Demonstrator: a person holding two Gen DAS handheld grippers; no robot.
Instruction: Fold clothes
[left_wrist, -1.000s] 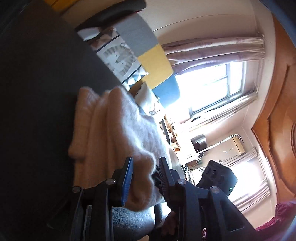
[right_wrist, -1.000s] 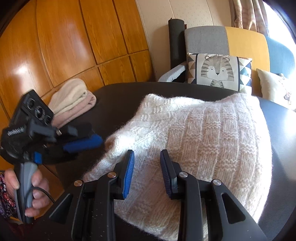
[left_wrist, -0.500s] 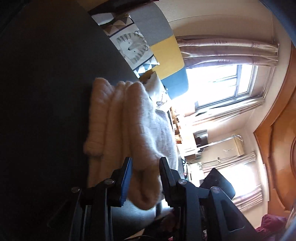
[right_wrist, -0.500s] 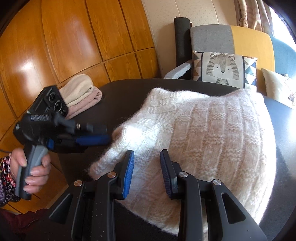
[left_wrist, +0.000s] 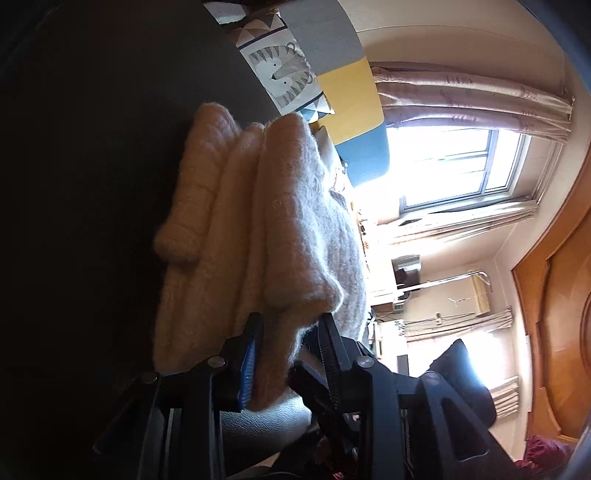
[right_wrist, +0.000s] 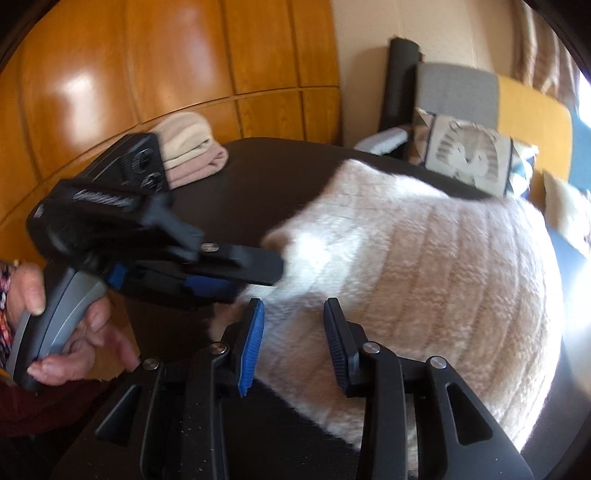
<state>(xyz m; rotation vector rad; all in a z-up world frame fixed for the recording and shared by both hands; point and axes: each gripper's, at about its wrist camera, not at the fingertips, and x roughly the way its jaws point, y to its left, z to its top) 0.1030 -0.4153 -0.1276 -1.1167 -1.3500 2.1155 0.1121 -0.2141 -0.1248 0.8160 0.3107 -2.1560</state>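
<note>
Dark round surface (right_wrist: 258, 177) here, shiny wood panelling behind it and a bright curtained window (left_wrist: 461, 166) off to one side. The cream knit sweater (right_wrist: 424, 266) sits in the middle of the surface, fuzzy, chunky ribbed blocks, bunched into about three thick folds on my left wrist view. My left tool (left_wrist: 288, 354) is clenched on the near corner of the sweater (left_wrist: 295, 229), fabric squeezed between both pads. My right tool (right_wrist: 293, 339) is opening, the sweater's edge lies between the pads but they're not pressing it. The left tool (right_wrist: 236, 273) crosses right in front of my right one, a bit in the way. Two folded garments (right_wrist: 188, 151) stacked at the far edge, one tiger cushion (right_wrist: 469, 155) on the patchwork chair (right_wrist: 517, 103).
</note>
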